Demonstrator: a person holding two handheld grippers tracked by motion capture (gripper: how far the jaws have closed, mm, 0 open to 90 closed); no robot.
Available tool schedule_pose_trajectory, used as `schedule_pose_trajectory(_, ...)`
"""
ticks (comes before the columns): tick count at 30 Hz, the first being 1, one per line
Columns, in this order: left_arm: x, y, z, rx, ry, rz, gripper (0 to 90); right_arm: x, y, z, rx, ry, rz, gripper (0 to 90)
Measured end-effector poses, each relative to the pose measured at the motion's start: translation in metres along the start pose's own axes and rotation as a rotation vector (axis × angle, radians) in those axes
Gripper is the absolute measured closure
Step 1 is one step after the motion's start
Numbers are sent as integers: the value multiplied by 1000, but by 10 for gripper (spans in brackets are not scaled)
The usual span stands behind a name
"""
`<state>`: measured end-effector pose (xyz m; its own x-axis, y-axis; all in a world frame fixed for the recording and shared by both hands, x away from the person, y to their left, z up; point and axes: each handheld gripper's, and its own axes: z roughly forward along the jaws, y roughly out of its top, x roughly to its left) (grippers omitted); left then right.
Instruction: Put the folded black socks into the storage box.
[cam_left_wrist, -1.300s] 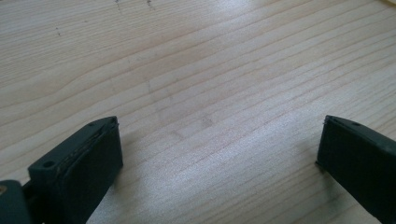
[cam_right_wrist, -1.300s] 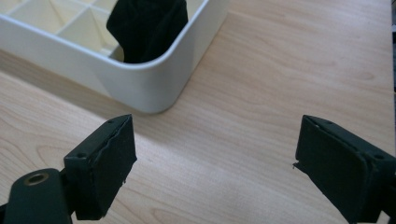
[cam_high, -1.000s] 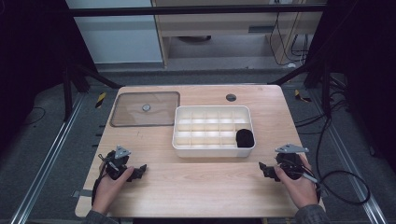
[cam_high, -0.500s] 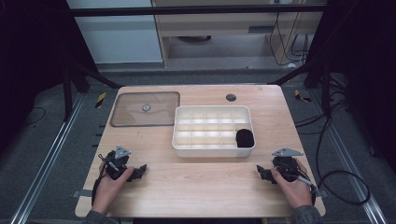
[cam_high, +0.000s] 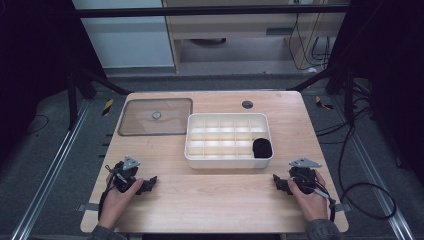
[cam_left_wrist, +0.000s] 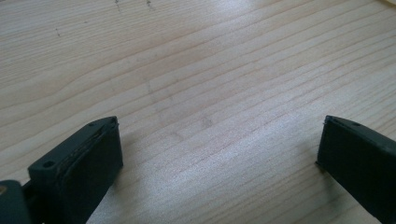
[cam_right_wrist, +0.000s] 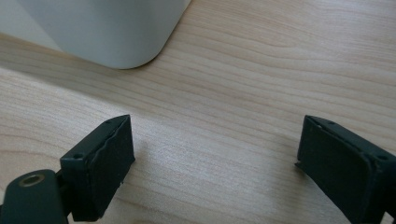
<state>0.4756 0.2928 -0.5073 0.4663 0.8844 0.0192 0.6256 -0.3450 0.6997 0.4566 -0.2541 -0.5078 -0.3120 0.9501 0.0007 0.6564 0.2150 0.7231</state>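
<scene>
The white compartment tray (cam_high: 228, 140) is set near the middle of the wooden table (cam_high: 210, 210), and a black object (cam_high: 262, 148) is held in its near right compartment. A rounded corner of the tray (cam_right_wrist: 107, 32) is seen just beyond the right gripper (cam_right_wrist: 215, 163), whose jaws are spread wide over bare wood with nothing between them. In the high view the right gripper (cam_high: 280, 184) is rested on the table near the tray's right corner, well apart from it. The left gripper (cam_high: 147, 184) is laid at the near left edge; its jaws (cam_left_wrist: 215, 158) are likewise spread wide and nothing is gripped. A clear lid (cam_high: 156, 116) is laid flat beside the tray's left side.
</scene>
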Motion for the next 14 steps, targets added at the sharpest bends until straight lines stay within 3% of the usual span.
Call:
schedule_pose_trajectory(5,0,0,0,-5,0,1,0,2,-3,3,-24,-6,0,92)
schedule_pose_trajectory(14,5,4,5,-16,-3,-3,0,7,-2,6,-14,-40,27,36)
